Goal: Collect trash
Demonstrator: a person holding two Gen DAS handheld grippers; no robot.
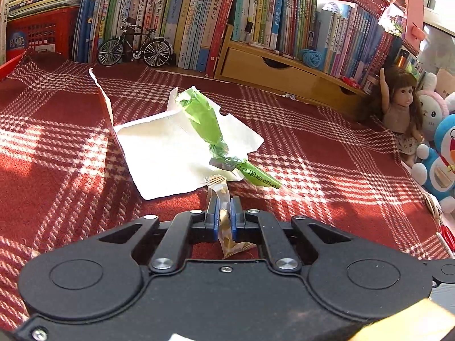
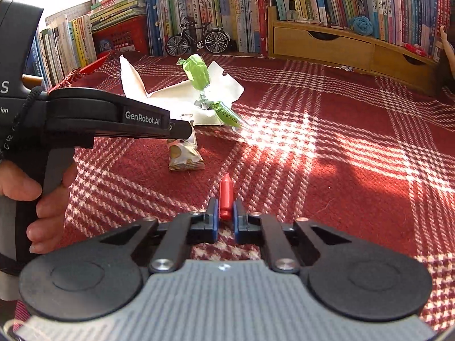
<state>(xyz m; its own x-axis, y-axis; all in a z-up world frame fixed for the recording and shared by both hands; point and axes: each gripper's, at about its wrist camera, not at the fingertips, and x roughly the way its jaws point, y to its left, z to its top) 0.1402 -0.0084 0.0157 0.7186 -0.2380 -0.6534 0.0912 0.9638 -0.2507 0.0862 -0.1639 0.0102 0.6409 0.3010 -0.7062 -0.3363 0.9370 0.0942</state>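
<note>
On the red plaid cloth, your left gripper pinches a gold-spotted wrapper and your right gripper clamps a red crayon-shaped piece, so next carry both, probably, to a bin.

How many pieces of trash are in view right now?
3: a gold-dotted wrapper pinched in the left claw, a green wrapper lying on the white paper. More may be hidden.

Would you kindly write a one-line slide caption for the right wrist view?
Right gripper pinches a red crayon while the left gripper holds a gold-dotted wrapper above the plaid cloth.
</note>
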